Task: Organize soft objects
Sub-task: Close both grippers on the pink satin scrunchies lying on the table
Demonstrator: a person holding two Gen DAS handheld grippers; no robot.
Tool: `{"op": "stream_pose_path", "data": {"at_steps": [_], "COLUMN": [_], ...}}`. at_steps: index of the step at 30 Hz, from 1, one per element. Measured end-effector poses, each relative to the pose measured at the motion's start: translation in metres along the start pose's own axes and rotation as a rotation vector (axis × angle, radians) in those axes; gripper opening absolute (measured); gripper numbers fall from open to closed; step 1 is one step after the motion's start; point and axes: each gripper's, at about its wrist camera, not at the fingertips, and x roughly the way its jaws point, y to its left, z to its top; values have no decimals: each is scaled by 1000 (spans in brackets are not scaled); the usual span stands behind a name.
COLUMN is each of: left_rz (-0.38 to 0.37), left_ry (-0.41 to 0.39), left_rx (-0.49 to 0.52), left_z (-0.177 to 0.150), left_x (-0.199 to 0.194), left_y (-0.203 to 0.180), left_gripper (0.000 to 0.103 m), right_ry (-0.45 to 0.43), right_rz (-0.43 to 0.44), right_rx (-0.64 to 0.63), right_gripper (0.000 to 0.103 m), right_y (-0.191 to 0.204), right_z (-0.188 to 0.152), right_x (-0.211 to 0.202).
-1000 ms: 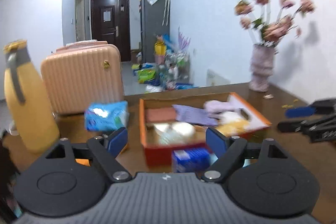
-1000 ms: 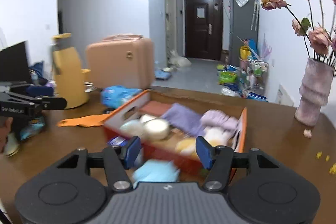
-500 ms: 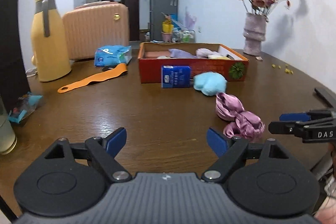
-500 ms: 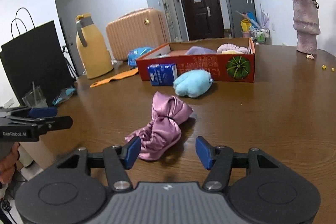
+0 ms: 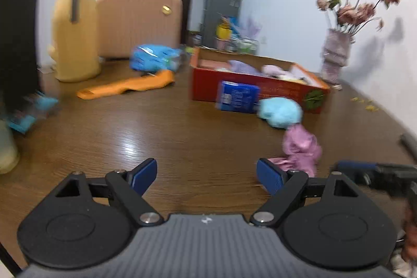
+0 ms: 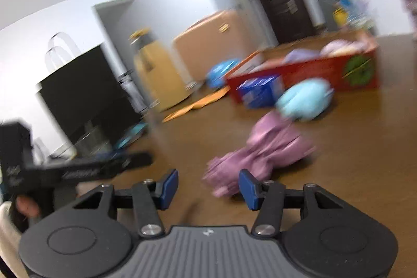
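A pink satin cloth (image 6: 263,150) lies bunched on the brown table, with a light blue plush (image 6: 303,102) just behind it. My right gripper (image 6: 208,185) is low over the table and its jaws are closing. The cloth's near end reaches in between the fingers, close to the right one, and no pad presses on it. My left gripper (image 5: 207,175) stands wide open over bare wood, with the pink cloth (image 5: 299,147) just beyond its right finger. A red box (image 5: 260,89) further back holds several soft items.
A blue tissue pack (image 5: 237,97) leans on the box front. An orange strap (image 5: 130,87), a blue packet (image 5: 153,57), a yellow jug (image 5: 74,30) and a peach suitcase (image 5: 138,22) stand at the left. A vase (image 5: 335,59) is at the right, a black bag (image 6: 86,95) at the left.
Both grippers have pulled back from over the box and sunk towards the table. The right view has rolled, the pink cloth's end now lies between its fingers, and its jaws have narrowed.
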Motion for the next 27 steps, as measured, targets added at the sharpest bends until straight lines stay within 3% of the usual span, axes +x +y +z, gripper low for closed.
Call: {"op": "stream_pose_path", "data": {"at_steps": [3, 5, 7, 10, 13, 14, 16, 20, 23, 27], "left_rz": [-175, -227, -214, -226, -277, -298, -312, -344, -357, -371], "left_ry": [63, 68, 67, 108, 159, 167, 167, 178, 180, 134], "left_rx": [-79, -39, 8, -29, -65, -74, -80, -76, -74, -48], "left_z": [-1, -3, -4, -2, -4, -5, -7, -8, -4, 16], "left_x": [21, 37, 52, 70, 80, 81, 82, 85, 85, 80], "left_y": [-9, -26, -39, -37, -28, -24, -21, -21, -25, -29], "left_gripper": [86, 86, 87, 84, 64, 61, 57, 36, 26, 23], "right_ry": [-18, -1, 13, 40, 81, 98, 97, 79, 72, 41], "right_rz": [-141, -183, -173, -134, -128, -120, -118, -126, -130, -118], "right_rx": [-30, -44, -47, -45, -46, -42, -22, 28, 38, 34], "right_gripper": [53, 53, 53, 52, 42, 37, 35, 25, 16, 8], "right_y": [-17, -29, -39, -45, -44, -43, -43, -45, -45, -39], "right_z": [15, 27, 36, 46, 44, 42, 36, 27, 25, 37], "right_x": [4, 17, 30, 52, 73, 77, 77, 67, 60, 52]}}
